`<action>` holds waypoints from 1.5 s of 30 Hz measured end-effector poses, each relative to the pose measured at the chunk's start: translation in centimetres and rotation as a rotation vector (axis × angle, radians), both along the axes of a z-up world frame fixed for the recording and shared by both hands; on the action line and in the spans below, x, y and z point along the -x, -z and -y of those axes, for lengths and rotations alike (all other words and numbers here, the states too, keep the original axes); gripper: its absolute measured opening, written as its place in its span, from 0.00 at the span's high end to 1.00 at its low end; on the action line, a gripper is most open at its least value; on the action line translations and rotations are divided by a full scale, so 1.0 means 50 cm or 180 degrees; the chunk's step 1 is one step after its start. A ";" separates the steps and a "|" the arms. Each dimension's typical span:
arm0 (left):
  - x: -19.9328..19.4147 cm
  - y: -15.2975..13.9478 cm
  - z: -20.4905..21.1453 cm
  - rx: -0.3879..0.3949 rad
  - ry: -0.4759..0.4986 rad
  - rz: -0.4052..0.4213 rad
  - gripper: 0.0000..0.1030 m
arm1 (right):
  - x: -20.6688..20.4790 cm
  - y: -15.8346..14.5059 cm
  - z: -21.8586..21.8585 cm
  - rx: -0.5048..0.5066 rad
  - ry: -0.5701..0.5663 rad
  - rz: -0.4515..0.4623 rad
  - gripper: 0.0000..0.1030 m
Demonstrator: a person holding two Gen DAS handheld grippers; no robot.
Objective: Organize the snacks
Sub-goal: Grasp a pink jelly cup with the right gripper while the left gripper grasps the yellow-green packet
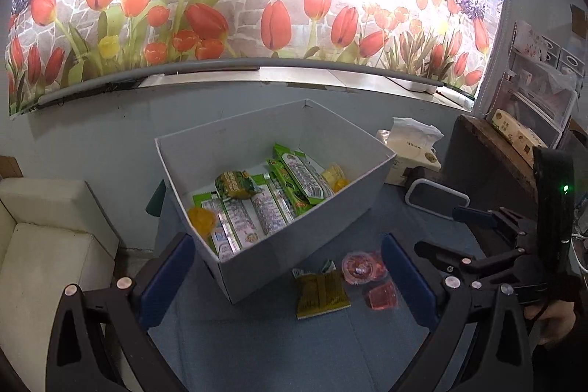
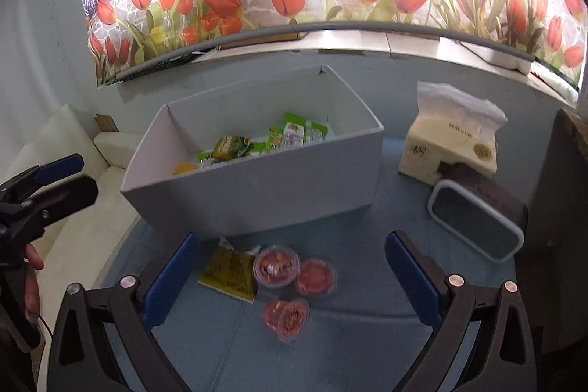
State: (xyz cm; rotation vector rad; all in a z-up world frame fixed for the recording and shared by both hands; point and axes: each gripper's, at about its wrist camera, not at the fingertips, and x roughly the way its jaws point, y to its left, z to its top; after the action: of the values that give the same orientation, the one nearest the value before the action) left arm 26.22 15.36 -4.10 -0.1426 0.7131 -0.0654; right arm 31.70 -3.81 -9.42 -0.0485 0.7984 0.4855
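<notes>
A white cardboard box (image 1: 312, 241) (image 2: 257, 201) stands on the blue table, holding green snack packets (image 1: 264, 204), a yellow-green bag (image 1: 235, 184) and yellow jelly cups (image 1: 201, 219). In front of it lie a yellow-green packet (image 1: 321, 294) (image 2: 229, 272) and red jelly cups (image 1: 362, 267) (image 2: 275, 265) (image 2: 316, 276) (image 2: 286, 316). My left gripper (image 1: 286, 281) (image 2: 86, 173) is open near the box's front corner, holding nothing. My right gripper (image 2: 290, 281) (image 1: 437, 232) is open above the red cups, with nothing between its fingers.
A tissue box (image 2: 452, 149) (image 1: 411, 149) and a white-rimmed dark lid (image 2: 477, 223) lie right of the box. A cream sofa (image 1: 44, 237) sits left of the table. A tulip mural covers the wall behind. A dark wooden shelf (image 1: 488, 142) stands at the right.
</notes>
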 end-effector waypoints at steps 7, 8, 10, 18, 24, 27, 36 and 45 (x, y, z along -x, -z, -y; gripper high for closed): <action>0.084 0.064 0.021 0.0149 0.0006 -0.0107 0.00 | 0.041 0.113 0.025 0.0029 0.0161 -0.0307 0.00; 0.092 0.074 0.025 0.0153 0.0024 -0.0139 0.00 | 0.045 0.123 0.022 0.0041 0.0143 -0.0298 0.00; 0.107 0.090 0.031 0.0138 0.0032 -0.0205 0.00 | 0.048 0.144 0.011 0.0085 0.0147 -0.0314 0.00; 0.140 0.114 0.033 0.0169 0.0090 -0.0254 0.00 | 0.018 0.197 -0.026 0.0275 0.0177 -0.0483 0.19; 0.148 0.120 0.033 0.0074 0.0079 -0.0256 0.00 | 0.010 0.207 -0.054 0.0467 0.0194 -0.0431 0.40; 0.152 0.122 0.027 0.0115 0.0061 -0.0259 0.00 | 0.016 0.206 -0.061 0.0512 0.0158 -0.0373 0.52; 0.155 0.122 0.025 0.0091 0.0037 -0.0265 0.00 | 0.030 0.193 -0.055 0.0450 0.0167 -0.0322 0.55; 0.136 0.135 0.049 0.0029 0.0045 -0.0282 0.00 | 0.095 0.132 -0.014 0.0479 0.0057 -0.0147 0.60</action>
State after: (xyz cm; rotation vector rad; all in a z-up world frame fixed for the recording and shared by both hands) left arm 19.43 12.91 -10.83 -0.1500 0.8023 -0.0761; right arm 26.96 -3.12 -16.01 -0.1699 0.8789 0.4103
